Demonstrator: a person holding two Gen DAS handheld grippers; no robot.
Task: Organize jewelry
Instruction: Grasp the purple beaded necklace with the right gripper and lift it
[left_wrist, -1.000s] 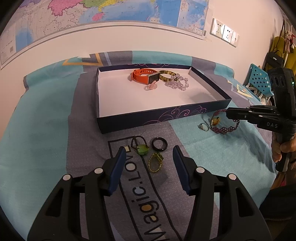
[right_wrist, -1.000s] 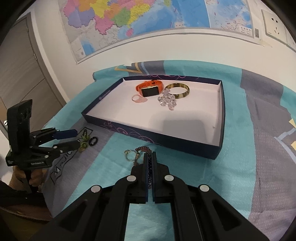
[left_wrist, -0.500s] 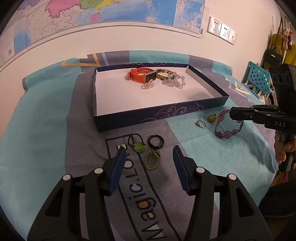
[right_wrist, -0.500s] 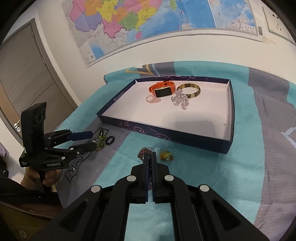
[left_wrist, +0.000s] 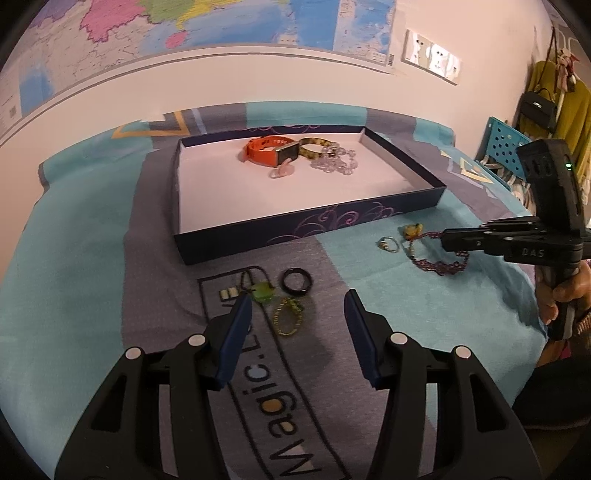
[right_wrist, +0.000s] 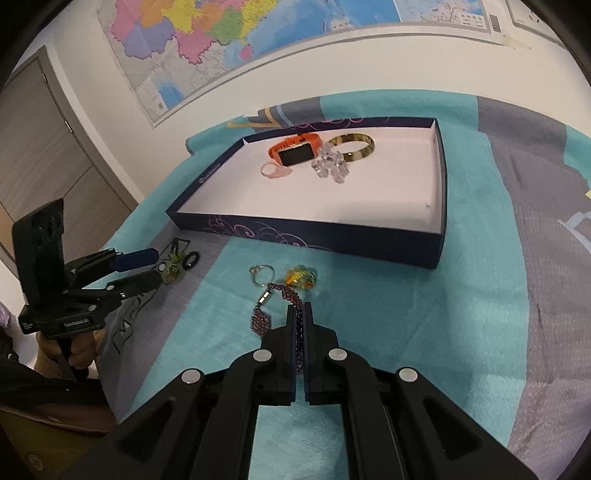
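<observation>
A dark blue tray (left_wrist: 310, 225) (right_wrist: 332, 236) on the bed holds an orange watch (left_wrist: 271, 151) (right_wrist: 295, 149), a gold bangle (right_wrist: 352, 146), a clear bead bracelet (left_wrist: 334, 160) and a pink ring (right_wrist: 273, 170). My right gripper (right_wrist: 300, 308) (left_wrist: 445, 236) is shut on a purple beaded bracelet (right_wrist: 264, 317) (left_wrist: 439, 266), in front of the tray. A silver ring (right_wrist: 260, 273) (left_wrist: 388, 243) and an amber charm (right_wrist: 299, 280) lie beside it. My left gripper (left_wrist: 297, 306) is open above a green pendant (left_wrist: 264, 291), a black ring (left_wrist: 297, 286) and a gold chain (left_wrist: 288, 319).
The bed has a teal and grey blanket (left_wrist: 74, 258) with lettering. A wall with a map (left_wrist: 184, 29) stands behind the tray. A blue chair (left_wrist: 502, 142) and hanging bags are at the right. A door (right_wrist: 40, 147) is at the left.
My right gripper has lifted and drawn back with the purple bracelet, which now hangs stretched from its fingers. The amber charm and silver ring stay on the blanket. The left gripper stays open.
</observation>
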